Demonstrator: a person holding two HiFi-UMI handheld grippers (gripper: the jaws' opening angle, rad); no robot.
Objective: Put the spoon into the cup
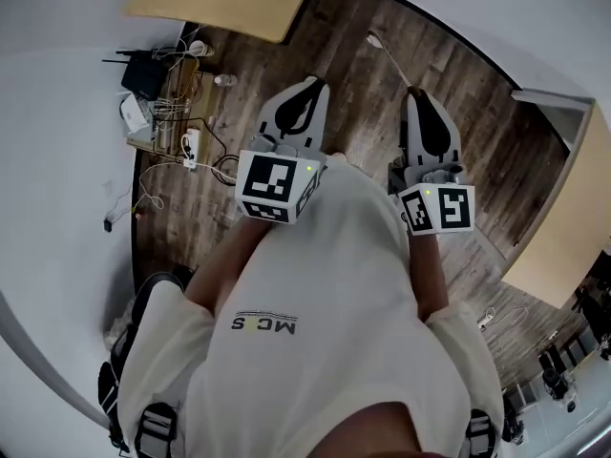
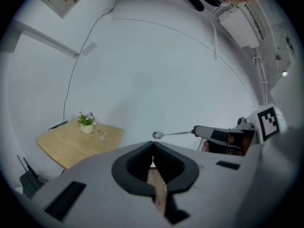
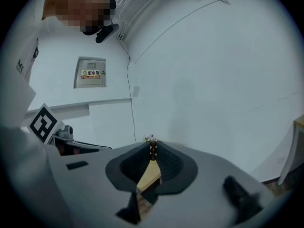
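I hold both grippers up at chest height over a wooden floor. My right gripper [image 1: 412, 92] is shut on the handle of a metal spoon [image 1: 385, 53], whose bowl points away from me. In the left gripper view the spoon [image 2: 166, 134] sticks out leftward from the right gripper [image 2: 196, 130]. In the right gripper view a dark sliver of the handle [image 3: 152, 149] sits pinched between the closed jaws. My left gripper [image 1: 313, 84] is shut with nothing in it, its jaws meeting at the tips [image 2: 152, 144]. No cup is clearly visible in any view.
A light wooden table [image 2: 71, 144] stands against the white wall with a small flower pot [image 2: 86, 125] and a tiny object [image 2: 102, 137] on it. Another wooden top [image 1: 563, 227] is at my right. A router and cables [image 1: 148, 84] lie by the left wall.
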